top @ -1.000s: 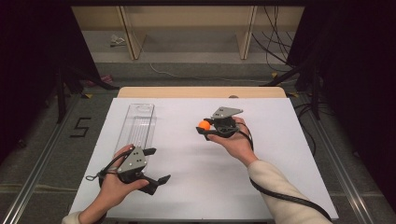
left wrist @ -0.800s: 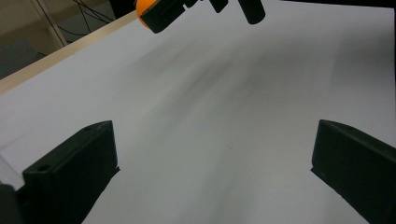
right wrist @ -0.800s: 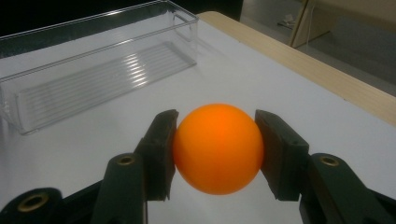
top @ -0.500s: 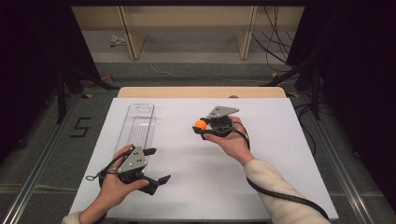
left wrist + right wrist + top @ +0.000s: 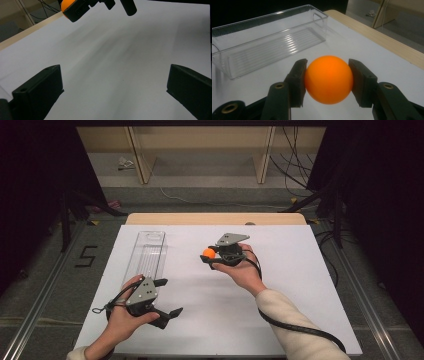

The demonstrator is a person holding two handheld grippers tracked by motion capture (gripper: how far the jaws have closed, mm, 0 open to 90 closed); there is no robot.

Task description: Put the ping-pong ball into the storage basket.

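There's the orange ball [image 5: 328, 78], dead centre of the right gripper view, and your right gripper [image 5: 209, 258] has it clamped between both pads, one pressed on each side, held above the white table [image 5: 300, 270] just right of centre in the high view. Beyond it, upper left, lies the clear plastic tray [image 5: 269, 40]. Down at lower left of the high view, your left gripper [image 5: 169, 296] has its jaws spread wide, holding nothing.
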